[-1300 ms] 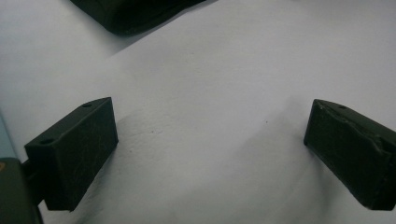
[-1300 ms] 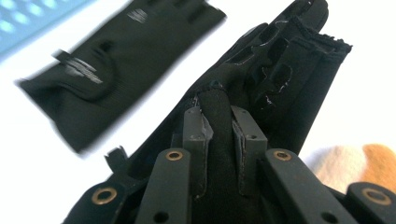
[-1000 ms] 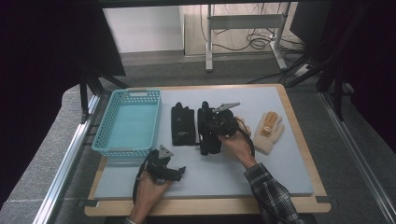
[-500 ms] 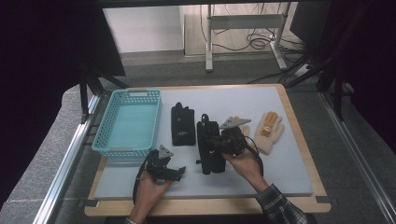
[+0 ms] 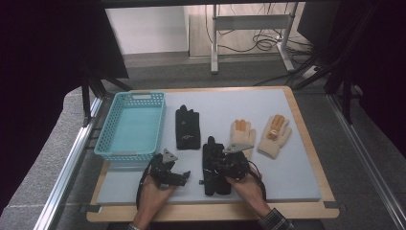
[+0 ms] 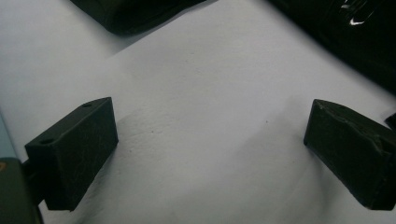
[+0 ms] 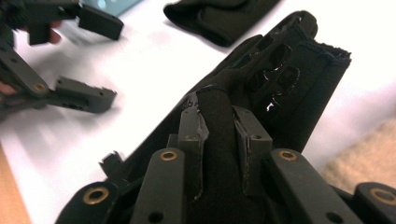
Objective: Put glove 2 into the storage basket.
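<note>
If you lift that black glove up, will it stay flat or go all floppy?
Probably floppy: the black glove is soft cloth, and the right tongs pinch a fold of it. It looks light and thin. It likely won't roll, since it lies flat on the mat.

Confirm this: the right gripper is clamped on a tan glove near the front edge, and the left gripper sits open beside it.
Wrong glove: the right gripper pinches the black glove, as the right gripper view shows. The left gripper does sit open beside it.
</note>
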Demonstrator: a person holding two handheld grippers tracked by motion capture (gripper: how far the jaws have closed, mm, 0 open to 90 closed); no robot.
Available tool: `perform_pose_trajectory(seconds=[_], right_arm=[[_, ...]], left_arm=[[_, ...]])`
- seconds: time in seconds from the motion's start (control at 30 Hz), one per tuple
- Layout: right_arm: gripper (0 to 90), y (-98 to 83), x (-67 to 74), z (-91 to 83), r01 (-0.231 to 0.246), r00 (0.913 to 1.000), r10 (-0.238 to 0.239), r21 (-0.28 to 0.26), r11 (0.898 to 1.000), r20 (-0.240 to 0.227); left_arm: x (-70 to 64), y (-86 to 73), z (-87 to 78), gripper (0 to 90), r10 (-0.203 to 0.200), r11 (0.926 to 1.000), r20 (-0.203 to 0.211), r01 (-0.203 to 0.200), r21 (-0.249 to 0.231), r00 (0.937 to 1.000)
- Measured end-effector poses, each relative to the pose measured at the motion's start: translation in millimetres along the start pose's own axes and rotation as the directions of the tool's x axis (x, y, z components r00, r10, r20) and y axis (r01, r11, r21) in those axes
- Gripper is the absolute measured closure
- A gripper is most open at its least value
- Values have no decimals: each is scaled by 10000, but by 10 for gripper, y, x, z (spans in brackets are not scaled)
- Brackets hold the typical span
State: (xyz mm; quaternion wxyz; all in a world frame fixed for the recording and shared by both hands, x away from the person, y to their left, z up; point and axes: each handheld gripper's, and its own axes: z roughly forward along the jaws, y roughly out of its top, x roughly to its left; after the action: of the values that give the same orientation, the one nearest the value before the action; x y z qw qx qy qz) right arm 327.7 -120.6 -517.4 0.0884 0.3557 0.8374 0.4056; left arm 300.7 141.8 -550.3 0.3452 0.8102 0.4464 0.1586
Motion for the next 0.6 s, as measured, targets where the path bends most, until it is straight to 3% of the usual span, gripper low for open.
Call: perform_pose_trajectory(seconds=[0.13,0.27,0.4,0.6], right_arm=[[707,-54,3,38,-20,10000,20,-13,10000,87],[584,-92,-11,48,28,9999,-29,39,10000,160],[481,-33,-64,-27,137,9998,-137,-49,9999,159],[404,74,-174,-119,284,9992,-278,-210,9994,272]], left_arm=[[1,0,-1,31,12,10000,-1,-12,9,10000],[2,0,-2,31,32,10000,-2,-32,24,10000],[0,0,0,31,-4,10000,-7,4,-4,10000],[-1,0,1,31,-15,10000,-4,15,-16,10000]])
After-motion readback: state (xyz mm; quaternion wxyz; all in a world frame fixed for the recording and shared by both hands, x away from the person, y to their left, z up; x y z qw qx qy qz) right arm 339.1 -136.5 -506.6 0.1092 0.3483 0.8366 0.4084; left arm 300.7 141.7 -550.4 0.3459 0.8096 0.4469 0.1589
